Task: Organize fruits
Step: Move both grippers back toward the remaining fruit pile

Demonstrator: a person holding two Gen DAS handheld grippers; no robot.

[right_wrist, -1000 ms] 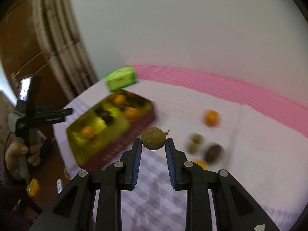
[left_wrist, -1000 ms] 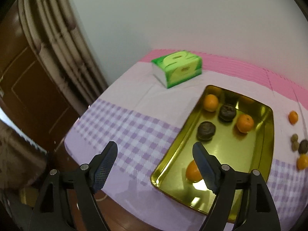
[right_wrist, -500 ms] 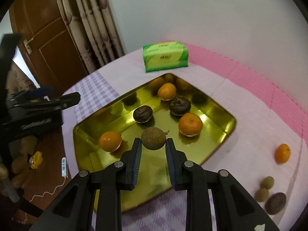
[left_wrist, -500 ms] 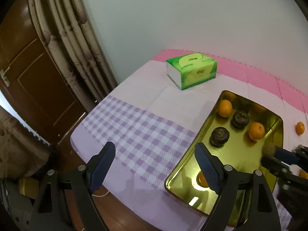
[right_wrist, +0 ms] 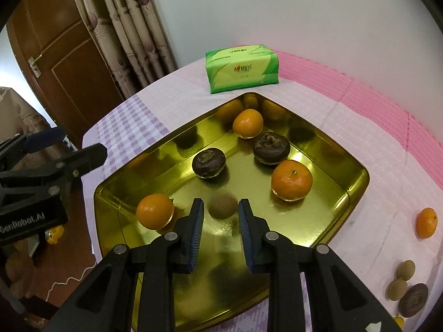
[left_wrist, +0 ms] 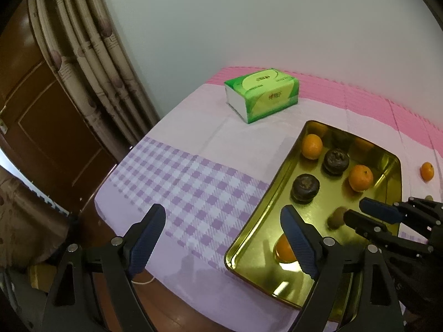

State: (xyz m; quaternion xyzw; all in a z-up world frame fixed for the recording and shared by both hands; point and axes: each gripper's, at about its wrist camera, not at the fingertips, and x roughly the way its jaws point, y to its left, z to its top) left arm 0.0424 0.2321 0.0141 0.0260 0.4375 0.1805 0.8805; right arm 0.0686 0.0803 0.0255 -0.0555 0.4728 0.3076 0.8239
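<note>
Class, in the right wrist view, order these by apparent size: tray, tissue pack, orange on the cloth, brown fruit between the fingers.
1. Tray
2. Tissue pack
3. Orange and brown fruit: they look alike, so unranked.

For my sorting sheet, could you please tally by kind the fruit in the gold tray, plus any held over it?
Oranges: 3
Dark brown fruits: 2
Small tan fruit, gripped in the right tool over the tray: 1
Total: 6

Clothed table (left_wrist: 210, 149) (tray (right_wrist: 357, 191), tissues (right_wrist: 242, 67))
</note>
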